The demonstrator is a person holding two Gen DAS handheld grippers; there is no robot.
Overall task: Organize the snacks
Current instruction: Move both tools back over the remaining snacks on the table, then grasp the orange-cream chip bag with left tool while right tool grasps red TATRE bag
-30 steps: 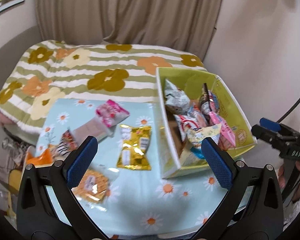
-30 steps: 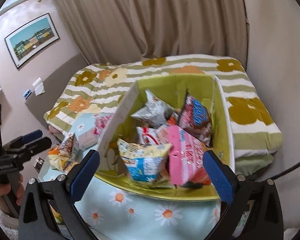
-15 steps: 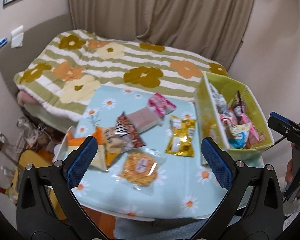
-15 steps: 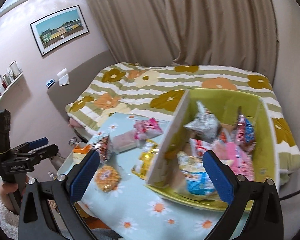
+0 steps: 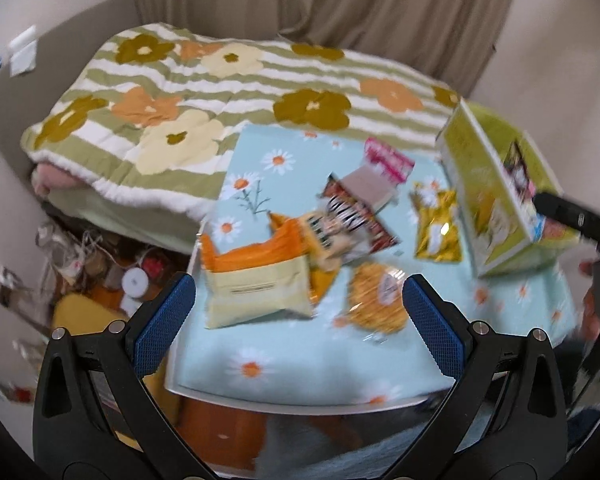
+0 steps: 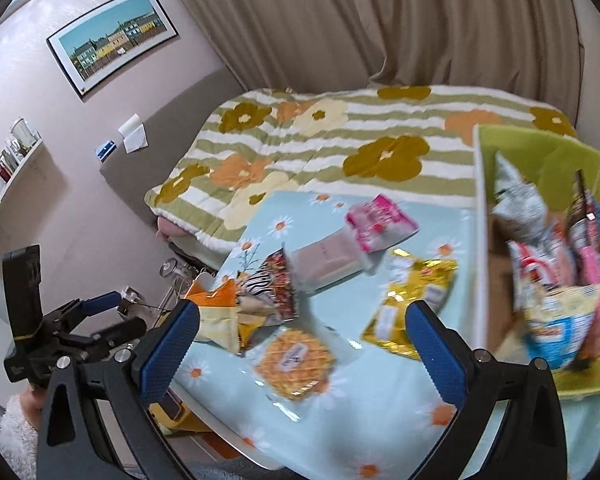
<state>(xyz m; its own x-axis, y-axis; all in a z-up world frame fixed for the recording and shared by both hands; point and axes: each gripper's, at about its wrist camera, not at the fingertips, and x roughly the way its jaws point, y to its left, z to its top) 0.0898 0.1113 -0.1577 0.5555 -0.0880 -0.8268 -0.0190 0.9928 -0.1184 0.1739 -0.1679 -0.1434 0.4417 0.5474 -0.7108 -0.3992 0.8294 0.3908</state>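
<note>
Both grippers hover with jaws spread wide and nothing between them: the left gripper (image 5: 299, 316) at the bottom of its frame, the right gripper (image 6: 302, 344) likewise. On the daisy-print table (image 6: 340, 412), loose snacks lie centre frame: a round waffle pack (image 6: 294, 364), a gold packet (image 6: 414, 314), a pink packet (image 6: 380, 222) and a zebra-striped bag (image 6: 274, 286). The green box (image 6: 560, 152) at right holds more snack bags. A floral blanket (image 5: 220, 92) fills the upper frame.

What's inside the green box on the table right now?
The green box holds upright snack bags: a silver one, a pink one, and a yellow-and-blue one. Anything beneath them is covered.
</note>
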